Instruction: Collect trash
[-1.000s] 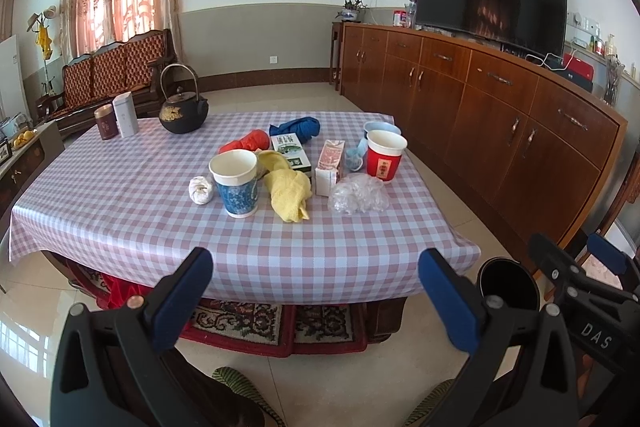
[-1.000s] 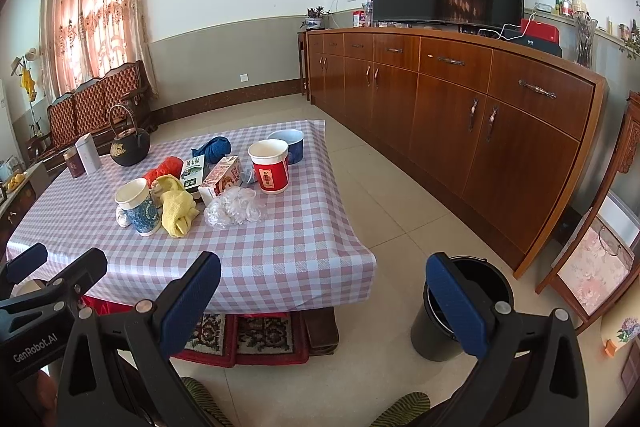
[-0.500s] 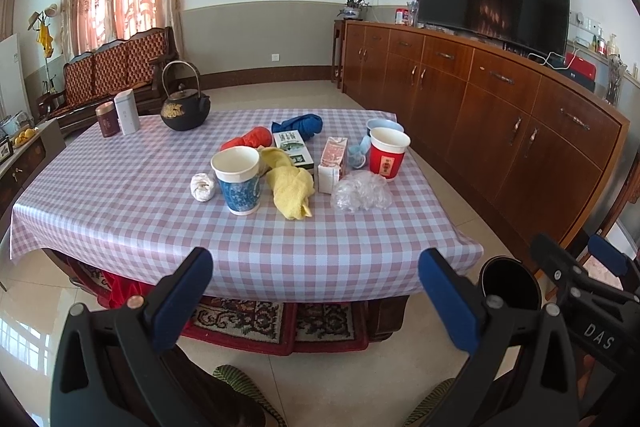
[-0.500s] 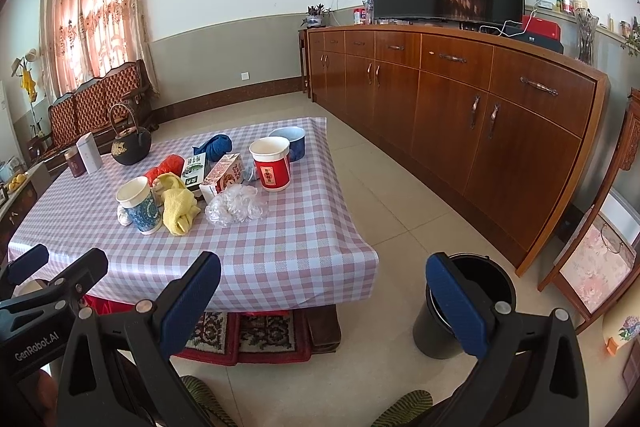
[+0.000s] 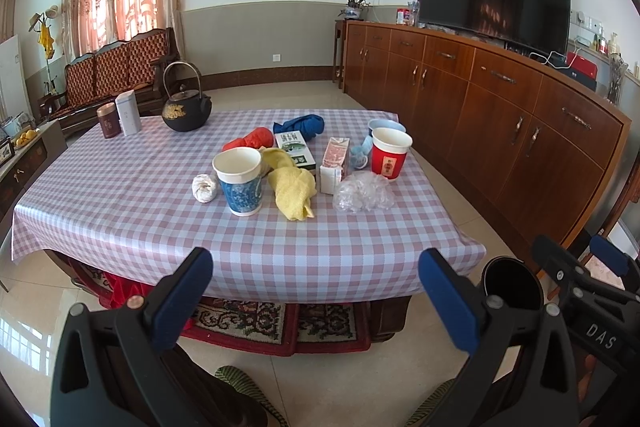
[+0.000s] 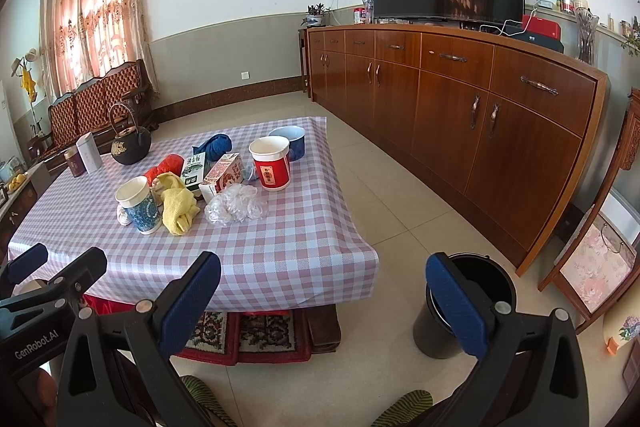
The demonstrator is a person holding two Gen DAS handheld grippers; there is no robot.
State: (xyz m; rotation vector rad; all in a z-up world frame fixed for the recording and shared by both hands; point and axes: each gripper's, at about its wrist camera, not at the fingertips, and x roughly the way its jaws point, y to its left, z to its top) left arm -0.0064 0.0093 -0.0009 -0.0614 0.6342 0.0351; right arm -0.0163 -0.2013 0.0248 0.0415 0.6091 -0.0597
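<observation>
On the checked surface [image 5: 120, 195], going left to right, lie a crumpled white paper wad [image 5: 204, 188], a blue-patterned paper cup [image 5: 239, 181], a yellow cloth [image 5: 292, 191], a small carton [image 5: 335, 165], a wad of clear plastic [image 5: 363, 192] and a red paper cup [image 5: 390, 153]. A black kettle [image 5: 186, 111] stands well behind them. The left gripper [image 5: 316, 297] hangs short of the near edge, jaws wide and empty. The right gripper [image 6: 324, 297] is beside it, jaws likewise wide and empty. A black bin [image 6: 476, 307] stands on the floor right of the surface.
</observation>
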